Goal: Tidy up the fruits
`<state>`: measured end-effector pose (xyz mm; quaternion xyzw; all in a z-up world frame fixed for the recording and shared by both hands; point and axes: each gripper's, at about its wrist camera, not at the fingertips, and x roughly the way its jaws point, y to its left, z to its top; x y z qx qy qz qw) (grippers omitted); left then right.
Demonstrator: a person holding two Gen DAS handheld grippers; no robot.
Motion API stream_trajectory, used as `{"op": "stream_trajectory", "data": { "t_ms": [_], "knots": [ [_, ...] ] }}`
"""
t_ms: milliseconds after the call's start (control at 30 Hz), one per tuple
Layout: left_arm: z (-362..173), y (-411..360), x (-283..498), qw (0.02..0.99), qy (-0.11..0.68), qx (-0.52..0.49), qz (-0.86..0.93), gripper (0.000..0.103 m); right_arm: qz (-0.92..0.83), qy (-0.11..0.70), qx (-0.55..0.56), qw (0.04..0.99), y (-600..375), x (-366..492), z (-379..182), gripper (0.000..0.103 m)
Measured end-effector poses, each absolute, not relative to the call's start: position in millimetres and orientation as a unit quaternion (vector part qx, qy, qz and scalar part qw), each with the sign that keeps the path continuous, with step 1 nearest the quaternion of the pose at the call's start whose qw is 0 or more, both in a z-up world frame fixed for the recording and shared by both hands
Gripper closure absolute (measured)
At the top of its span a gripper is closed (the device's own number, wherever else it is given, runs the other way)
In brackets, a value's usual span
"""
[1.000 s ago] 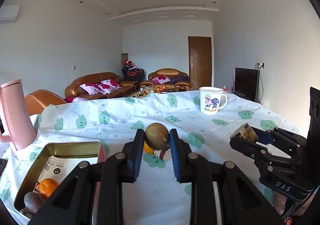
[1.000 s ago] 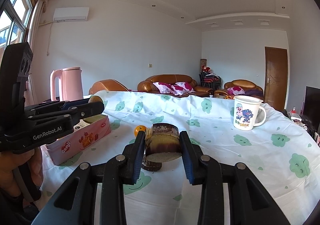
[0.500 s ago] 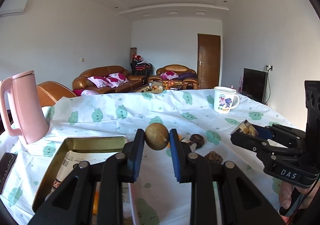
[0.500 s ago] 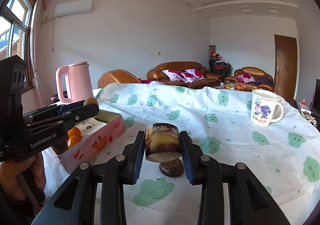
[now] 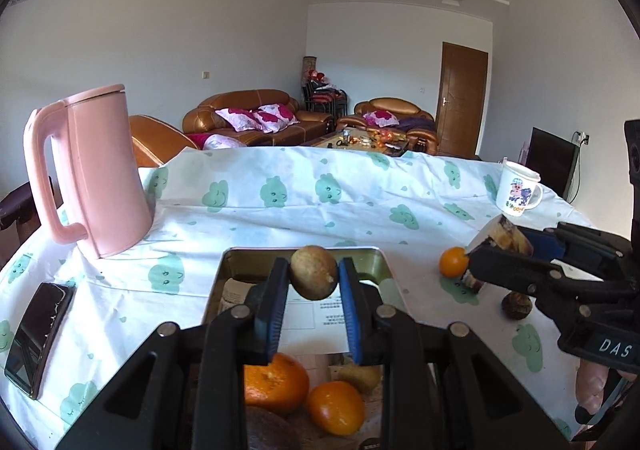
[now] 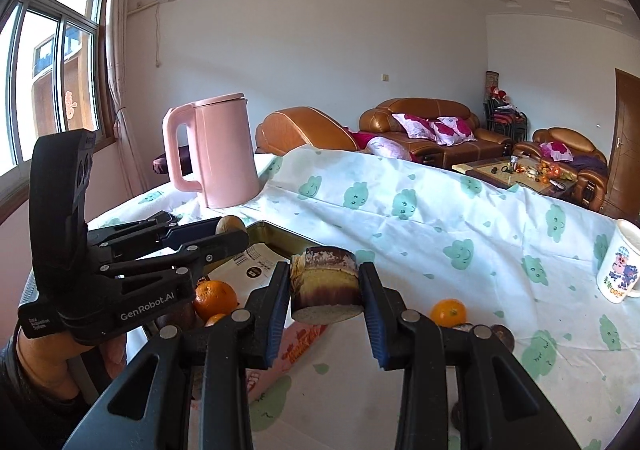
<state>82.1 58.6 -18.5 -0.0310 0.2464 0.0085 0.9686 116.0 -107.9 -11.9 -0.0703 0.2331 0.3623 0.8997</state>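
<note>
While clamping brown fruit (image 5: 313, 277) and cut chunk (image 6: 326, 285): "GenRobot.AI" left gripper (image 6: 230, 236), "DAS" right gripper (image 5: 480, 250).

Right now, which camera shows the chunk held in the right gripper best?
The right wrist view: the cut chunk sits centred between its fingers, rind and pale flesh clear. The left wrist view shows only its end, off to the side.

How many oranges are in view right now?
3: two in the tin, one beside another, and one out on the tablecloth. The left claw may hide more.

three oranges (image 5: 276, 384), one kettle (image 5: 96, 174), one mug (image 5: 518, 194)
</note>
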Motion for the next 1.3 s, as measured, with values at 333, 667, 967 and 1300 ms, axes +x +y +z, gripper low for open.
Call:
{"op": "stream_trajectory", "data": {
  "t_ms": [333, 667, 967, 1300],
  "knots": [
    [-34, 82, 98, 0.956, 0.289, -0.039, 0.020, 0.076, 0.372, 0.279, -0.091, 0.881, -60, 135, -40, 0.066],
    [-43, 81, 104, 0.948, 0.317, -0.027, 0.022, 0.076, 0.371, 0.310, -0.115, 0.868, -43, 143, -55, 0.066],
    [-44, 82, 106, 0.944, 0.328, -0.022, 0.023, 0.076, 0.369, 0.317, -0.128, 0.864, -34, 141, -65, 0.066],
    [-45, 81, 105, 0.945, 0.325, -0.024, 0.026, 0.075, 0.369, 0.321, -0.125, 0.863, -31, 141, -66, 0.066]
  ]
}}
